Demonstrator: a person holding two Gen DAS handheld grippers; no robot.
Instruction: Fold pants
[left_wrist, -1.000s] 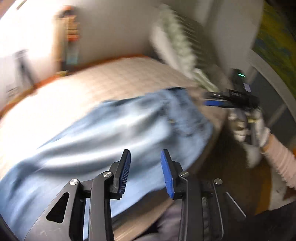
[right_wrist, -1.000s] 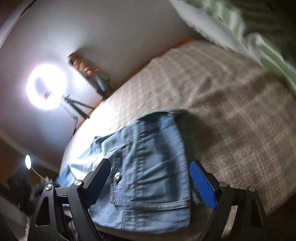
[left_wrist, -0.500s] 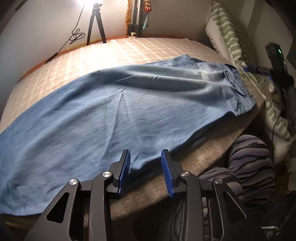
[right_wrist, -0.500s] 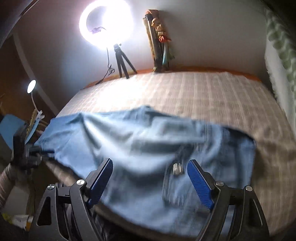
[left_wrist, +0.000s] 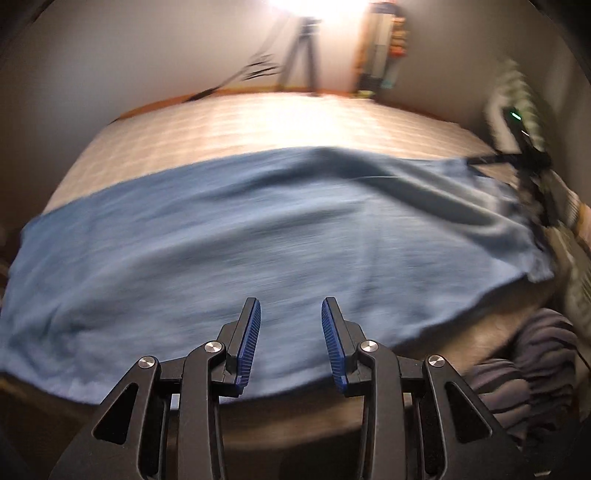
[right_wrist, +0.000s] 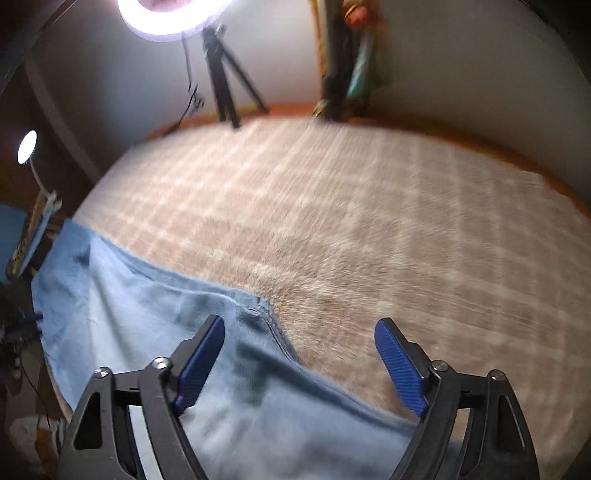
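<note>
Two hand-held grippers over pants (left_wrist: 258, 236), right one's jaws closing

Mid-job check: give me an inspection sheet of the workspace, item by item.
Surface: bed with a checked beige cover.
Job's things: blue pants spread flat across the bed's near side, not yet folded.
Clutter: striped green pillow at the far right.
Grippers: left gripper open above the pants' near edge, nothing between its jaws; right gripper closing over the pants' corner, pads not pressing the cloth.
Cables: one hanging from the ring light.
Surroundings: tripod under the light, small lamp, plain wall.
</note>
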